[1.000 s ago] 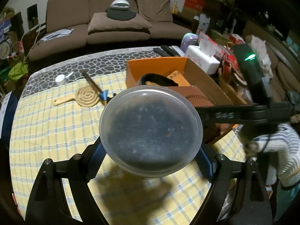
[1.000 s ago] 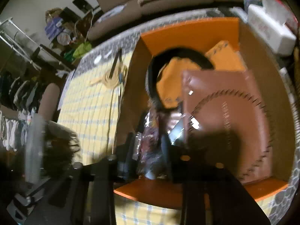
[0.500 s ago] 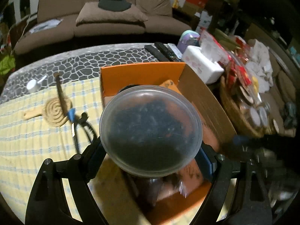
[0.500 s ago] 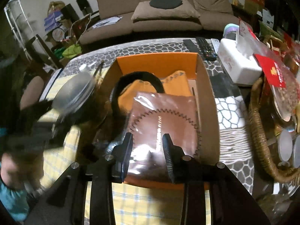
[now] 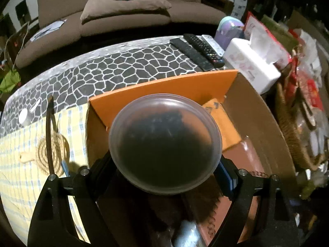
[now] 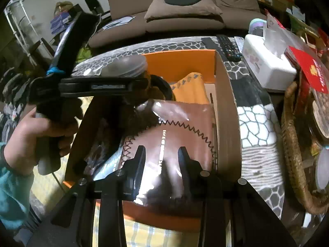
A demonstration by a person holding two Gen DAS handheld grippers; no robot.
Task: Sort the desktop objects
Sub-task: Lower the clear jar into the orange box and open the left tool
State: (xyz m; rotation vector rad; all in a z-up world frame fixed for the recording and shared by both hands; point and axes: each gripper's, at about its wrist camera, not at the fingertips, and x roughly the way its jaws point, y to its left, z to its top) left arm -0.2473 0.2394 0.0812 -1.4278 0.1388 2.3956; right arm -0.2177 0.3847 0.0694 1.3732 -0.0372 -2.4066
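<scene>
The left gripper (image 5: 165,162), clamped on a round jar (image 5: 165,145) at frame centre over the orange box (image 5: 164,86), next needs lowering and release, I judge; the right gripper (image 6: 162,156) hangs part-open, empty.

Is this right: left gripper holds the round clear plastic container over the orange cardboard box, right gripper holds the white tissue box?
Not quite. The left gripper does hold the round clear plastic container over the orange cardboard box. But the right gripper holds nothing: the right wrist view shows a bare gap between its fingers, above the box. The white tissue box sits untouched on the table.
</scene>
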